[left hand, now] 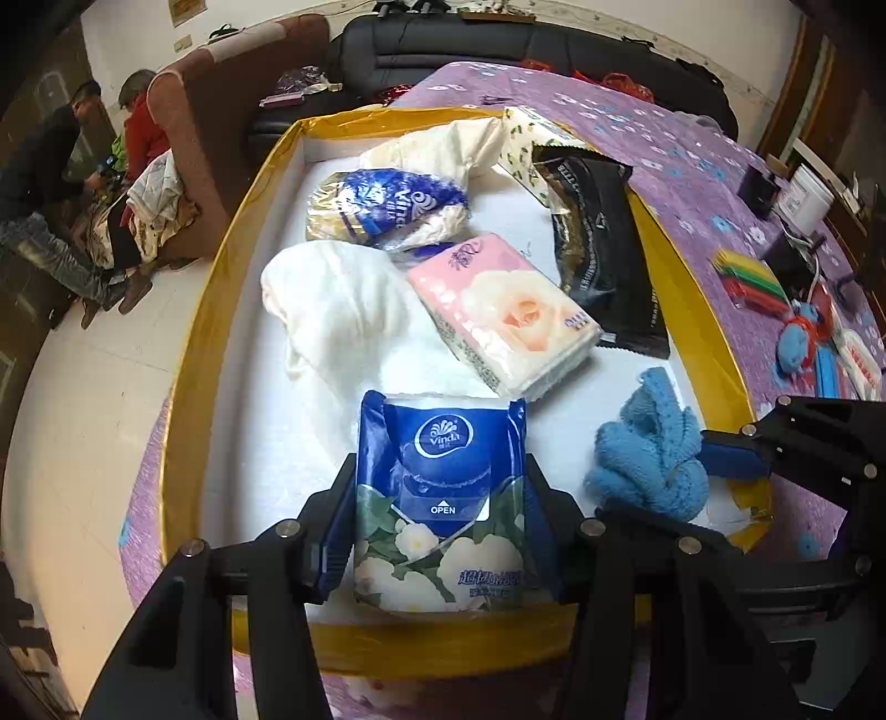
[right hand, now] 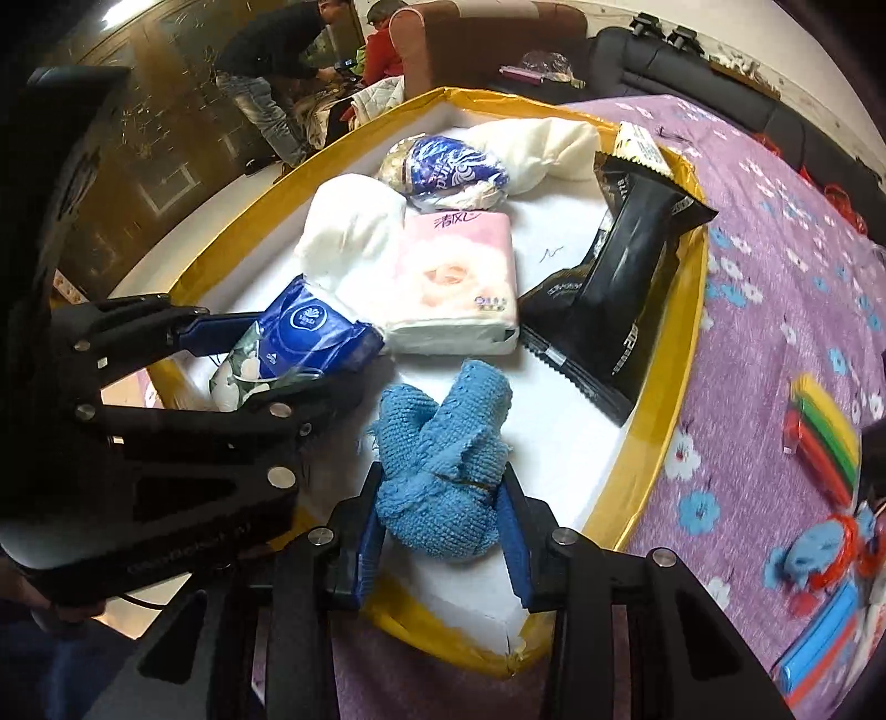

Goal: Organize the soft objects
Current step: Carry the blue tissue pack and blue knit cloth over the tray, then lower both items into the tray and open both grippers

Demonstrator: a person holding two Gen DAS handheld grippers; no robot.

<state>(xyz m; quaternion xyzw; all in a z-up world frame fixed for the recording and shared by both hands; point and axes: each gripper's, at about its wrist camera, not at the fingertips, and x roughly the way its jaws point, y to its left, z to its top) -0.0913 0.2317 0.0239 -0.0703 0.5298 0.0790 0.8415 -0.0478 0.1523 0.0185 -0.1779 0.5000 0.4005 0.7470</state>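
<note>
Clamped in the left gripper (left hand: 440, 531), a blue tissue pack (left hand: 440, 498) hangs over the tray (left hand: 188, 376); the right gripper (right hand: 443, 526) squeezes a blue cloth (right hand: 443, 471), likely for placing alongside.

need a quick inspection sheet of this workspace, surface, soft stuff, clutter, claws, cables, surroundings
surface: purple flowered tablecloth bearing a yellow-rimmed tray with a white floor.
job's things: in the tray, blue Vinda tissue pack, blue knitted cloth, pink tissue pack, white cloth, cream cloth, crumpled blue Vinda wrapper, black packet.
clutter: coloured clips and a blue toy on the tablecloth outside the tray.
grippers: left claw shut on the blue Vinda tissue pack; right claw shut on the blue knitted cloth.
cables: white cable at the table's far side.
surroundings: black sofa, brown armchair, two people beside it.
</note>
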